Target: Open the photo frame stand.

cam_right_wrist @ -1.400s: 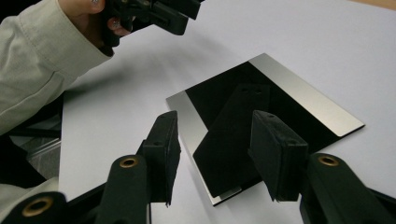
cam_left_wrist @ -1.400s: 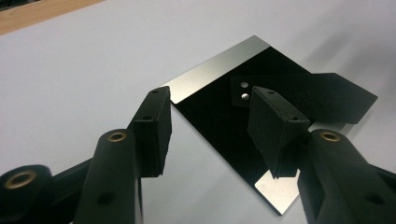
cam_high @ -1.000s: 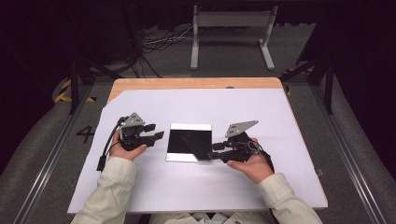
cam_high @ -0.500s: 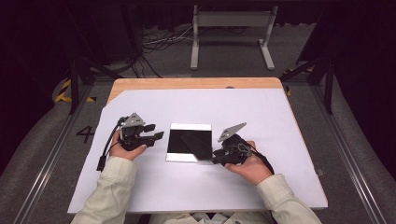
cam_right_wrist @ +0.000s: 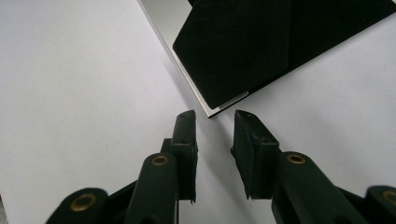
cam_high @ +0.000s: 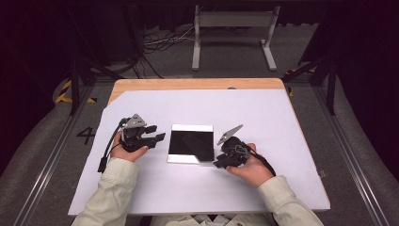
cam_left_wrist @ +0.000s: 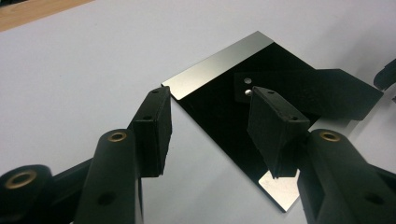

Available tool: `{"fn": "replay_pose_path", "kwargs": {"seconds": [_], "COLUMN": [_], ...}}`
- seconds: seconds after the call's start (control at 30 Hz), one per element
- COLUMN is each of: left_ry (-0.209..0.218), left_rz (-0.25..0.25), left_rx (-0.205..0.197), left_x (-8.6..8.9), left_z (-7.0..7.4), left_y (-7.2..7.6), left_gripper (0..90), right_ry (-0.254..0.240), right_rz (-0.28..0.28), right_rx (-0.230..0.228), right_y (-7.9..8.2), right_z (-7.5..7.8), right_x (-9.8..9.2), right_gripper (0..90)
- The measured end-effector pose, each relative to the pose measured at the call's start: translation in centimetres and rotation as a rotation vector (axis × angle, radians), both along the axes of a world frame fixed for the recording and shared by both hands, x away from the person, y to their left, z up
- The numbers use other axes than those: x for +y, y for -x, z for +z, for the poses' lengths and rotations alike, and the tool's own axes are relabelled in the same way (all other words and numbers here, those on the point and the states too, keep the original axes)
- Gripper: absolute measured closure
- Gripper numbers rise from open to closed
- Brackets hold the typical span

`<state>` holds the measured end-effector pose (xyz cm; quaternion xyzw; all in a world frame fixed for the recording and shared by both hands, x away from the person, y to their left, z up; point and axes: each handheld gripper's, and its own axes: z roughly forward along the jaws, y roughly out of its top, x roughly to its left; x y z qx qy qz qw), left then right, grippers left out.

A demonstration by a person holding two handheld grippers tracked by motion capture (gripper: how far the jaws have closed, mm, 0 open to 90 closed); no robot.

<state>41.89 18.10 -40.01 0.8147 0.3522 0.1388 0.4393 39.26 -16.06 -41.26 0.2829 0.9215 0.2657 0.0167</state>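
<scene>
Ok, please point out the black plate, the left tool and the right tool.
Plate (cam_high: pixel 188 141), high view, on its dark middle.
Left tool (cam_high: pixel 157 134), high view, between its fingertips.
Right tool (cam_right_wrist: pixel 214 122), right gripper view, between its fingertips.

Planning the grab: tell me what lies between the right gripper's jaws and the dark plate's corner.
Nothing: in the right gripper view, bare white sheet separates the right gripper from the plate.

The plate (cam_high: pixel 190 143) was glossy black with a bright silver band along two opposite edges. It lay on a plain white sheet (cam_high: pixel 197 188) that covered a pale wood surface (cam_high: pixel 197 84). Both hand-held grippers, left (cam_high: pixel 153 134) and right (cam_high: pixel 221 160), were black, each with a grey three-cornered plate on top and brass-coloured rivets on the jaws. The person's sleeves (cam_high: pixel 113 186) were pale cream.
</scene>
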Motion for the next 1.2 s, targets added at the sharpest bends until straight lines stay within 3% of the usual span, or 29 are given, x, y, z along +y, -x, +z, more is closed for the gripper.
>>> {"fn": "replay_pose_path", "kwargs": {"seconds": [0.2, 0.43, 0.73, 1.13, 1.2], "left_ry": [0.000, -0.003, 0.001, -0.002, -0.001], "left_rz": [0.000, -0.002, 0.000, -0.003, -0.002], "left_rx": [0.000, -0.001, -0.001, -0.001, -0.001], "left_x": [0.0, 0.0, 0.0, 0.0, -0.1], "left_z": [0.0, 0.0, 0.0, 0.0, 0.0], "left_y": [0.0, 0.0, 0.0, 0.0, 0.0], "left_gripper": [50.2, 50.3, 50.3, 50.3, 50.4], "right_ry": [0.017, 0.028, 0.026, -0.021, -0.053], "right_rz": [0.001, -0.001, 0.007, 0.005, -0.001], "right_rx": [-0.001, -0.026, -0.054, -0.103, -0.119], "right_y": [0.0, 0.1, 0.4, 0.8, 0.9], "right_z": [-0.3, -0.2, 0.3, 2.1, 2.6], "right_x": [0.3, 0.6, 0.7, 0.3, 0.2], "right_gripper": [74.1, 85.1, 87.2, 89.8, 89.8]}}
